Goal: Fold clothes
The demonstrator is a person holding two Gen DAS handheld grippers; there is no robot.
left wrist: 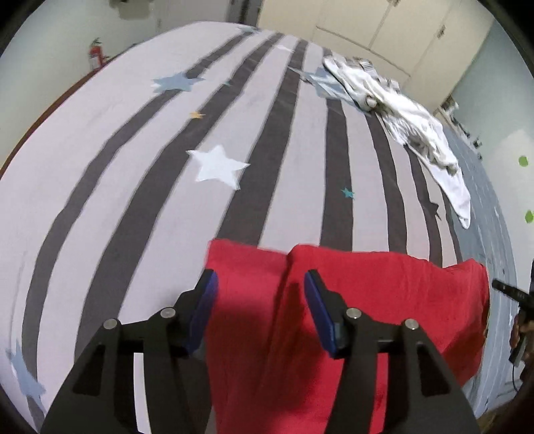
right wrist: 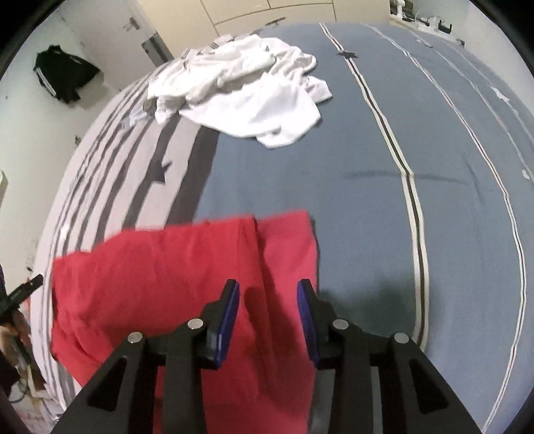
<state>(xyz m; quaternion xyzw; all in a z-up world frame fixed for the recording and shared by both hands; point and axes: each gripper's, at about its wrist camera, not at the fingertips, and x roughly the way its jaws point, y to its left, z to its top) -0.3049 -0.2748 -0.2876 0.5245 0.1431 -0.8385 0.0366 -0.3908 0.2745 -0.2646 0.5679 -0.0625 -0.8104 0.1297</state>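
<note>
Left wrist view showed the left tongs (left wrist: 260, 283) spread above a red garment (left wrist: 367, 300) at lower centre, the right tongs (right wrist: 268, 293) likewise spread, apparently positioned for folding.

a home bedroom: star-patterned striped bed cover (left wrist: 140, 173), cream wardrobe doors (left wrist: 383, 30), dark jacket (right wrist: 63, 78) on wall

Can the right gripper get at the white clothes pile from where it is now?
Probably yes. The right gripper is open above the red garment, and only bare blue bedspread lies between it and the white clothes pile farther up the bed. It would need a forward reach.
</note>
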